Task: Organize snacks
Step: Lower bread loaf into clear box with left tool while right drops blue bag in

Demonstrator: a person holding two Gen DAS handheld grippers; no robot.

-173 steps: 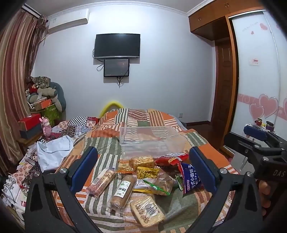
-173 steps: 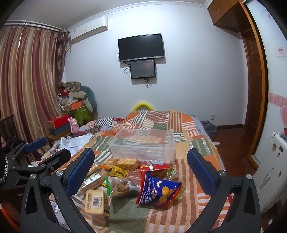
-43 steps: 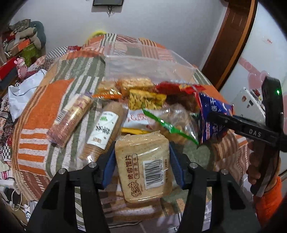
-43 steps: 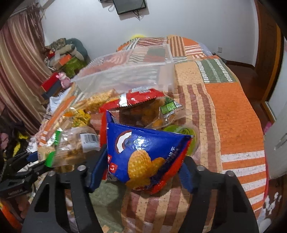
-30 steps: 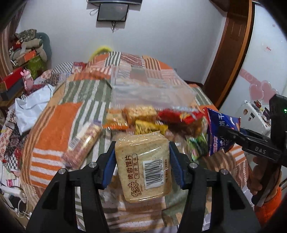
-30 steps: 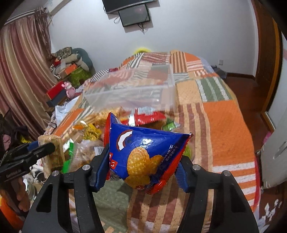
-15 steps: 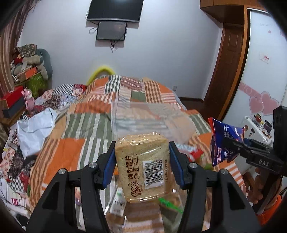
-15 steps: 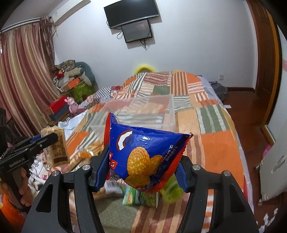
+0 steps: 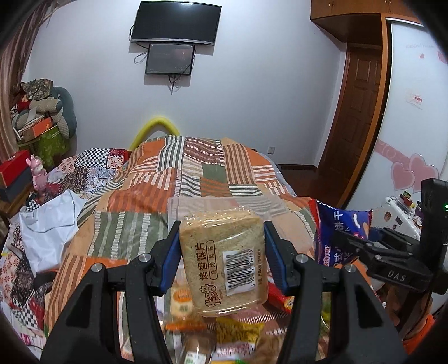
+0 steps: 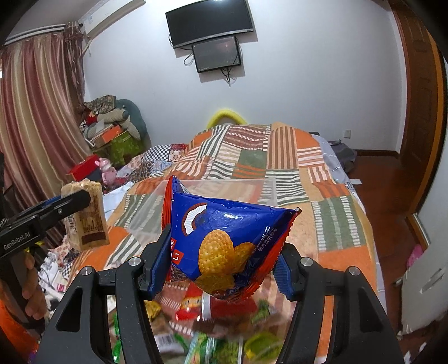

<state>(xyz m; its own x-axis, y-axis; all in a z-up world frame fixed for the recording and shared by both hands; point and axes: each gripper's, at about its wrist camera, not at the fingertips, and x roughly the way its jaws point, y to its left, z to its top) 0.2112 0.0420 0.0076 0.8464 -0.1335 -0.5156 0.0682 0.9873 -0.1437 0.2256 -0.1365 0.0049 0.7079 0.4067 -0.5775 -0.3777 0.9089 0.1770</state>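
My left gripper (image 9: pixel 222 256) is shut on a tan pack of toasted bread slices (image 9: pixel 221 252) and holds it up in the air over the bed. The pack also shows in the right wrist view (image 10: pixel 86 215). My right gripper (image 10: pixel 224 267) is shut on a blue and red biscuit bag (image 10: pixel 224 240), also lifted; the bag shows in the left wrist view (image 9: pixel 333 232). A clear plastic box (image 9: pixel 224 205) stands on the patchwork bedspread beyond both packs and also shows in the right wrist view (image 10: pixel 218 193). Several other snack packs (image 9: pixel 232 333) lie below the grippers.
The snacks and box rest on a bed with an orange and green striped cover (image 9: pixel 201 168). White cloth (image 9: pixel 47 226) and clutter lie at the bed's left. A wardrobe door (image 9: pixel 414 112) stands at the right, and a TV (image 9: pixel 175 22) hangs on the far wall.
Both grippers have risen and tilted up with their packs still held. The snack pile has dropped to the bottom of both views, and the clear box sits nearer the packs.
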